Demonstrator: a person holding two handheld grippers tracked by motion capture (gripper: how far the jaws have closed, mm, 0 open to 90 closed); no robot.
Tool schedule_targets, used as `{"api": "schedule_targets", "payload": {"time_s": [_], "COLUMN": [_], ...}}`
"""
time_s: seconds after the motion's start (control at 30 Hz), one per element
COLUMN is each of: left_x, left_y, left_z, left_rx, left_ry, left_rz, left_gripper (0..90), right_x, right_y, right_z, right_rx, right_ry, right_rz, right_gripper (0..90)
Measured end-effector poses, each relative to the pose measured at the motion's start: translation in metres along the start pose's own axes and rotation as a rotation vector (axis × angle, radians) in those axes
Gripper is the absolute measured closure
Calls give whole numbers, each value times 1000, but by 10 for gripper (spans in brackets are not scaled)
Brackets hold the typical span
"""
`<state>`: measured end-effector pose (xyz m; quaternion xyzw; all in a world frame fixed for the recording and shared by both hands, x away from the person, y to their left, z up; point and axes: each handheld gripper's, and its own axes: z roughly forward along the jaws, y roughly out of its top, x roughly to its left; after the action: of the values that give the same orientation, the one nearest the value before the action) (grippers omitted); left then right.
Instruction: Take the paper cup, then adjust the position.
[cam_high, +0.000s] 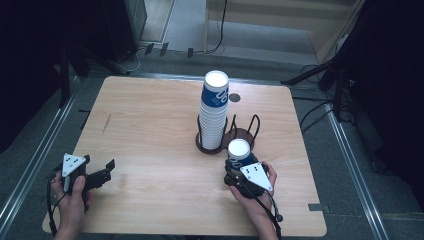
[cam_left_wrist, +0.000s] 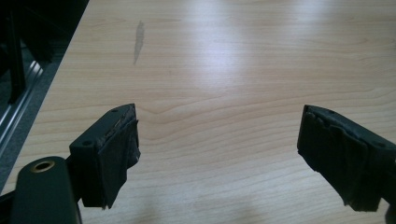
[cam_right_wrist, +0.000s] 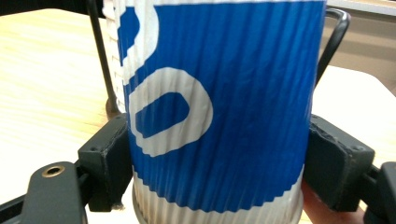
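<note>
On the wooden bench (cam_high: 150, 130), a tall cup stack (cam_high: 214, 110) stands in its wire holder (cam_high: 243, 136). Just beside it, my right hand-held gripper (cam_high: 241, 170) clamps one blue-and-white paper cup (cam_right_wrist: 215, 112). My left hand-held gripper (cam_left_wrist: 219, 154) rests apart, jaws spread.

In the right gripper view the blue-and-white paper cup (cam_right_wrist: 219, 107) is cut off at twelve and six o'clock, its rim and base out of frame, and it hides most of the cup stack (cam_right_wrist: 112, 37) and wire holder (cam_right_wrist: 338, 28) behind it. In the high view the right claw (cam_high: 239, 167) is covered by its grey plate and the hand (cam_high: 257, 197).
</note>
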<state>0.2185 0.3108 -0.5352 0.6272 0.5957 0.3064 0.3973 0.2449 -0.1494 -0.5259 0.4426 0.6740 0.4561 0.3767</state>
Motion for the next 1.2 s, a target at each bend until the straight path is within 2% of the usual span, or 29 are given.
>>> {"api": "schedule_targets", "payload": {"time_s": [0.27,0.3,0.33,0.4,0.43,0.47,0.5,0.53,0.57,0.6,0.63,0.7,0.9,0.97,1.0,1.1,1.2], "left_x": [-12,-18,-18,-25,-33,-33,-42,-42,-50,-50,-57,-60,-76,-83,-83,-94,-101], "left_y": [7,10,10,13,16,16,18,18,21,21,23,25,31,34,34,41,46], "left_z": [-1,-3,-3,-5,-6,-6,-7,-7,-7,-7,-8,-8,-4,-2,-2,1,2], "left_rx": [-14,-20,-20,-27,-30,-30,-33,-33,-36,-36,-42,-42,-25,-17,-17,-10,-13], "left_ry": [-48,-51,-51,-69,-91,-91,-107,-107,-107,-107,-123,-132,-189,-225,-225,-258,-265], "left_rz": [-7,10,10,24,34,34,53,53,67,67,81,85,103,114,114,125,130], "left_gripper": [140,140,141,140,140,140,139,137,127,123,123,123,118,120,120,120,133], "right_x": [6,8,8,10,13,13,17,17,21,23,24,26,33,36,36,42,44], "right_y": [-1,-1,-1,-1,-1,-1,-1,-1,0,0,0,1,6,10,10,15,17], "right_z": [2,2,2,2,3,3,3,3,3,3,3,4,5,5,5,7,8], "right_rx": [5,4,4,2,3,3,3,3,1,0,1,-2,-11,-16,-16,-28,-32], "right_ry": [12,12,12,19,23,23,25,25,34,40,44,46,60,66,66,73,75], "right_rz": [-19,-30,-30,-29,-37,-37,-56,-56,-65,-67,-67,-74,-82,-82,-82,-107,-116], "right_gripper": [189,189,189,189,189,189,189,189,188,188,189,189,189,189,189,189,189]}}
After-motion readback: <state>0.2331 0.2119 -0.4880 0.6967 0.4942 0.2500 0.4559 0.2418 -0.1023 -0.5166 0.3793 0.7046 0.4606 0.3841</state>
